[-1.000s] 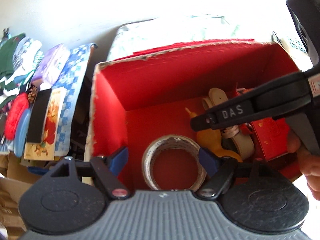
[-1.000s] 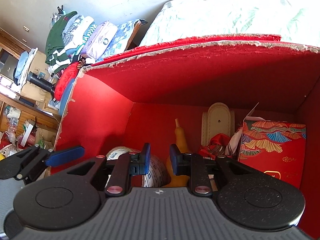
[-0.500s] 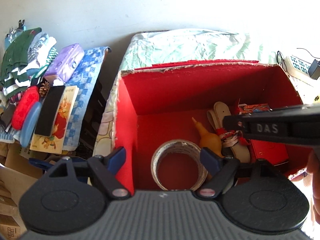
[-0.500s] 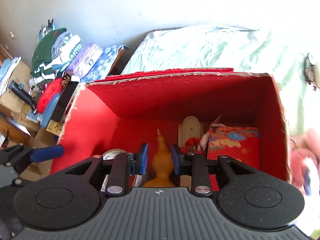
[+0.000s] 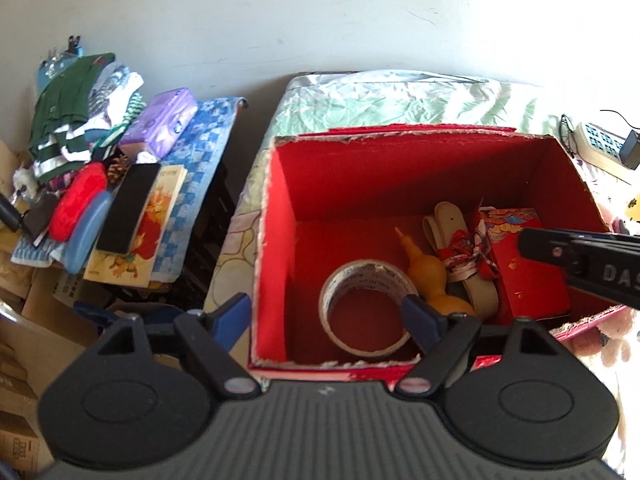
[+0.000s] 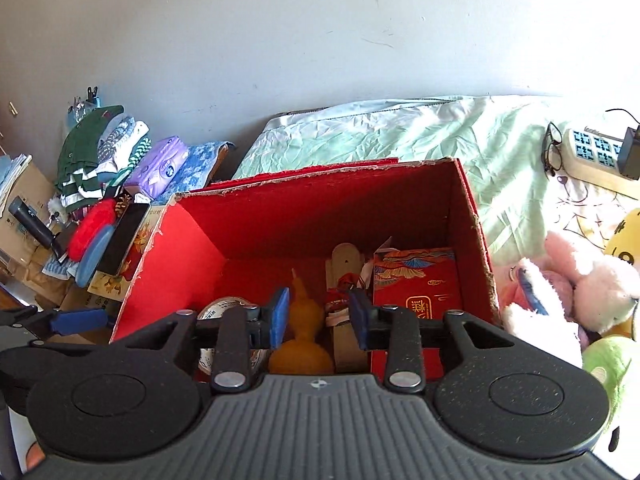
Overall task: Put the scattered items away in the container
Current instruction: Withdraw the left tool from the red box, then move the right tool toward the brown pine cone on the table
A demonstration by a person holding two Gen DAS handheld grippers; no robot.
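Both tools hung empty above the red box on the bed
The left tool [image 5: 328,318] had its jaws spread wide with nothing between them, above the near left corner of the red box [image 5: 280,240]. The right tool [image 6: 318,314] was opening its jaws, and nothing was gripped between them. Inside the box lay a tape roll [image 5: 366,306] on the near side, a yellow gourd [image 5: 428,268] just beside it, a beige strap [image 5: 452,220] with a red-and-white cord [image 5: 466,250] across it, and a red gift box [image 5: 524,264] against the right wall. Plush toys [image 6: 580,292] sat on the bed [image 6: 400,132] beside the box
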